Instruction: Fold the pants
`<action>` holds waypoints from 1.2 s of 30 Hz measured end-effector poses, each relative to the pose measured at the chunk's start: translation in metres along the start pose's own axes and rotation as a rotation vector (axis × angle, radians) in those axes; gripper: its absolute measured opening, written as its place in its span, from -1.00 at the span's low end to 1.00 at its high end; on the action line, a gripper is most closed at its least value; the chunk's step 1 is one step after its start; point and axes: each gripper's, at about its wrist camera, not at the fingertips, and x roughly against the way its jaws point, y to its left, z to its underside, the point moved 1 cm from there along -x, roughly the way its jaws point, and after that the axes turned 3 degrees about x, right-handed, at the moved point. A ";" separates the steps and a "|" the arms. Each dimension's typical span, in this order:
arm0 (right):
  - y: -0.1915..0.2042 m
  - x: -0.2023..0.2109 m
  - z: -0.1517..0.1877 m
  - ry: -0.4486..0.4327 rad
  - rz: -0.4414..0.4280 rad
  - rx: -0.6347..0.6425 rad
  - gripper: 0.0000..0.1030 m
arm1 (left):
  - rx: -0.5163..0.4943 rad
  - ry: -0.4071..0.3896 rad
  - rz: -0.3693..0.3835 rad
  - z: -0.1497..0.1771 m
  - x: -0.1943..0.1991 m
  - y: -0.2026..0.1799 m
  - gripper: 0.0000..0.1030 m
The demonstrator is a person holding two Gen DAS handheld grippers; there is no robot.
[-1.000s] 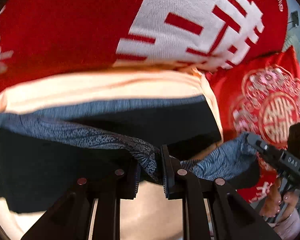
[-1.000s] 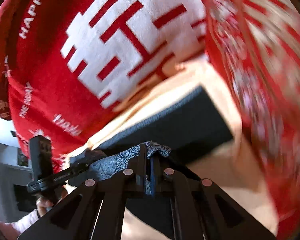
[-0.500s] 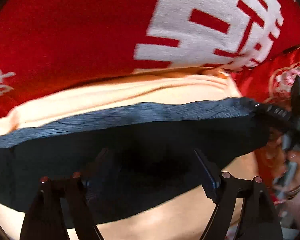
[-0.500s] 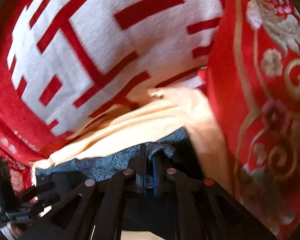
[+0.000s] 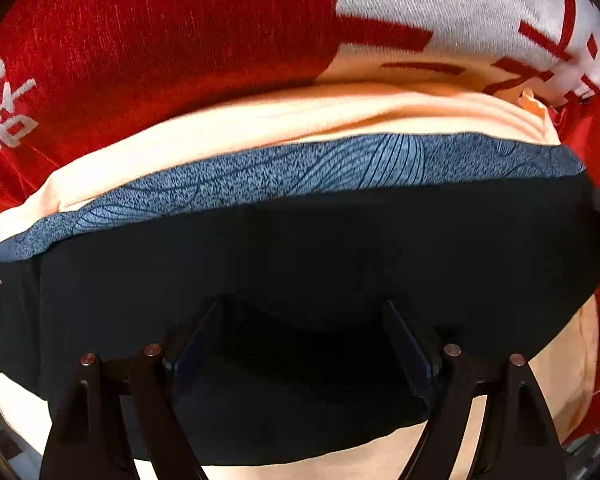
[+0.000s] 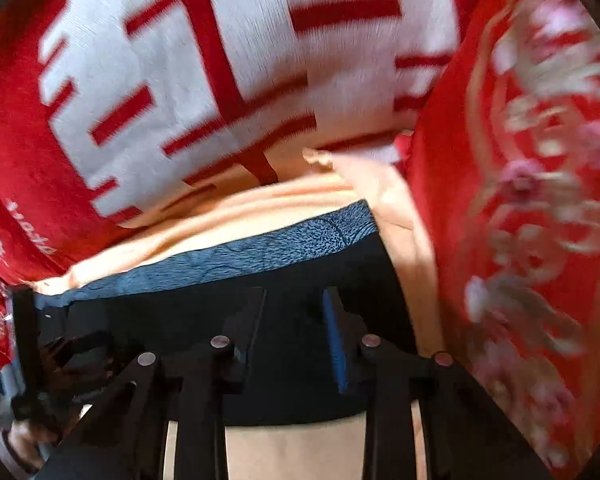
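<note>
Hovering my left tongs wide apart and my right tongs still parting, nothing pinched, over the folded pants filling mid-frame, I risk snagging and undoing the fold.

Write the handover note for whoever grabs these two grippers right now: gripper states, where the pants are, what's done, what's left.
Left gripper: jaws wide open, nothing pinched, poised just over the dark pants.
Right gripper: jaws opening, no cloth pinched between them, also right over the pants.
Pants: lying folded and flat on the peach sheet, the blue patterned band along the far edge; red blanket beyond, red embroidered cushion on the right in the right wrist view.
Done: one fold laid down and let go.
Left: probably lift both grippers clear, check that the edges line up, then fold again or smooth if needed.
</note>
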 end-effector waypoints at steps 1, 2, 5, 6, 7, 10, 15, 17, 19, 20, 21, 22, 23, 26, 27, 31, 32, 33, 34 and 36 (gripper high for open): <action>-0.002 -0.011 -0.002 0.013 0.051 0.012 -0.40 | -0.010 -0.018 -0.008 0.003 0.000 -0.001 0.62; -0.006 -0.019 -0.004 0.026 0.102 0.012 -0.48 | -0.017 -0.026 -0.014 0.004 -0.001 -0.001 0.69; -0.016 -0.007 -0.002 -0.002 0.109 -0.071 -0.60 | -0.011 -0.029 -0.023 0.010 -0.006 0.003 0.85; -0.015 0.004 0.002 -0.024 0.128 -0.075 -0.50 | 0.003 -0.022 -0.010 0.010 -0.006 0.006 0.85; -0.014 0.016 0.007 -0.043 0.112 -0.080 -0.44 | 0.010 -0.012 -0.009 0.011 -0.006 0.009 0.85; -0.019 0.044 0.038 -0.061 -0.031 -0.170 0.21 | 0.003 -0.013 -0.030 0.014 0.003 0.012 0.84; -0.027 0.027 0.099 0.035 -0.092 -0.369 0.27 | 0.035 -0.026 -0.048 0.018 0.010 0.028 0.84; -0.035 0.017 0.106 0.021 -0.118 -0.464 0.27 | 0.043 -0.002 -0.061 0.024 0.004 0.038 0.85; -0.043 0.008 0.106 -0.008 -0.113 -0.535 0.25 | 0.056 -0.001 -0.044 0.029 0.001 0.045 0.85; -0.045 0.006 0.102 -0.018 -0.095 -0.544 -0.09 | 0.058 -0.004 -0.041 0.031 -0.001 0.042 0.85; -0.045 0.006 0.096 -0.007 -0.075 -0.533 -0.62 | 0.056 -0.006 -0.043 0.032 -0.001 0.043 0.85; -0.042 0.011 0.091 -0.019 -0.072 -0.515 -0.65 | 0.055 -0.005 -0.047 0.034 0.000 0.044 0.85; -0.040 0.019 0.089 -0.044 -0.071 -0.485 -0.71 | 0.054 -0.002 -0.051 0.036 0.001 0.045 0.85; -0.029 0.035 0.093 -0.060 -0.039 -0.364 -0.71 | 0.033 -0.004 -0.061 0.053 0.003 0.038 0.85; -0.032 0.031 0.098 -0.039 -0.035 -0.356 -0.71 | 0.028 -0.003 -0.061 0.056 0.003 0.039 0.85; -0.047 0.010 0.104 0.039 -0.010 -0.375 -0.25 | 0.050 0.006 -0.042 0.068 0.002 0.047 0.86; -0.046 0.013 0.099 0.031 0.016 -0.351 -0.15 | 0.051 0.009 -0.047 0.068 0.004 0.047 0.86; -0.042 0.021 0.099 0.020 0.045 -0.315 -0.09 | 0.047 0.005 -0.059 0.072 0.007 0.050 0.86; -0.039 0.026 0.101 0.016 0.052 -0.293 -0.08 | 0.041 0.002 -0.069 0.076 0.011 0.052 0.86; -0.030 0.036 0.108 0.027 0.030 -0.265 -0.07 | 0.034 0.002 -0.077 0.085 0.017 0.057 0.86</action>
